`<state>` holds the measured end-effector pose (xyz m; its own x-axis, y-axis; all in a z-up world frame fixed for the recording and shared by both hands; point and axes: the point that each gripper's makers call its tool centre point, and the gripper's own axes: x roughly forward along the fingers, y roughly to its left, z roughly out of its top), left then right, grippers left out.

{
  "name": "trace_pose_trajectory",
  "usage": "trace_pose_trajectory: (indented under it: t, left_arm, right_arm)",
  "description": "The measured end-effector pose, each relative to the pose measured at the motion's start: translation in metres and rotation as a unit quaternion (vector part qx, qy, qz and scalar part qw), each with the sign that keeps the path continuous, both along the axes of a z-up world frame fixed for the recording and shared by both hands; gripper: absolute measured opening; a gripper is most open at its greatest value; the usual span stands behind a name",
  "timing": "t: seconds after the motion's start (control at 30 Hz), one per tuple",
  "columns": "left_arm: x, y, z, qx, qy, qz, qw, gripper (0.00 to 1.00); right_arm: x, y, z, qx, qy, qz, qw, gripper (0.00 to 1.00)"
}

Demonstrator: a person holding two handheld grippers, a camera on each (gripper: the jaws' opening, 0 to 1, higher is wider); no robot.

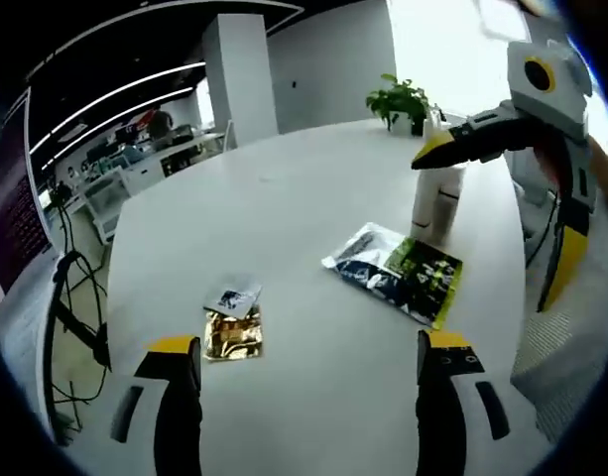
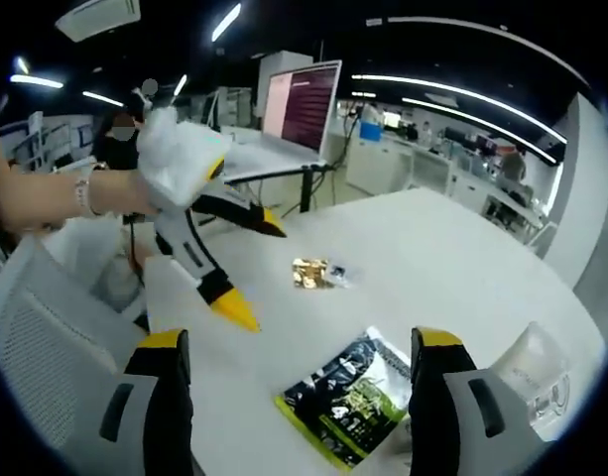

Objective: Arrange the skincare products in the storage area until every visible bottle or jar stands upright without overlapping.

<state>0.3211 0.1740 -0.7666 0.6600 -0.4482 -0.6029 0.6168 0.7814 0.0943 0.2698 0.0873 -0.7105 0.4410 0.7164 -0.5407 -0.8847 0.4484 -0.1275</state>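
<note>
1. Skincare bottle (image 1: 434, 203): white, upright on the white table (image 1: 304, 198), far side near a potted plant (image 1: 401, 101). In right gripper view it sits low right, just past that gripper's right finger (image 2: 538, 382).
2. Sachets: dark/green pack (image 1: 398, 270) lies flat near the bottle's base, apart from it; small gold pack (image 1: 232, 333) w/ a grey-white one (image 1: 232, 297) touching its far edge, well apart from the bottle, closer to the left gripper.
3. Left gripper (image 1: 308, 355): jaws wide apart, nothing between them, above the table short of the gold pack.
4. Right gripper (image 2: 302, 352): jaws wide apart, holding nothing. In left gripper view its yellow tips sit around the bottle's top; can't tell if one touches.
5. Step, my guess: right gripper lining up on the bottle, no grip yet.
6. Risks:
   - tall narrow bottle, high contact; a sideways nudge from one fingertip before both close would likely tip it.
   - if it falls it may land on the green pack = overlap, or roll twd the table edge.
   - glossy sachets lie flat; pads may slip, hard to get under.
   - gold + grey packs touch; moving one may drag the other.
</note>
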Motion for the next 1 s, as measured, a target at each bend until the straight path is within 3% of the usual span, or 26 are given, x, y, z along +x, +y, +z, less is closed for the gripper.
trace_pose_trajectory:
  t: [0.37,0.6,0.83,1.0]
  left_arm:
    - [0.054,0.023,-0.029,0.016,0.029,0.004,0.9995,0.73]
    - [0.083,0.025,-0.031,0.021,0.032,-0.003,0.9993,0.67]
    - [0.107,0.029,-0.042,0.039,0.043,-0.020,0.9981,0.58]
    - [0.110,0.033,-0.043,0.058,0.051,-0.039,0.9963,0.55]
  right_arm:
    - [0.000,-0.002,-0.002,-0.003,0.004,0.002,1.0000,0.90]
    - [-0.001,-0.002,-0.006,-0.009,0.009,0.005,0.9999,0.90]
    - [0.003,-0.006,-0.010,-0.014,0.015,-0.002,0.9998,0.89]
    - [0.001,-0.006,-0.014,-0.018,0.021,0.000,0.9996,0.89]
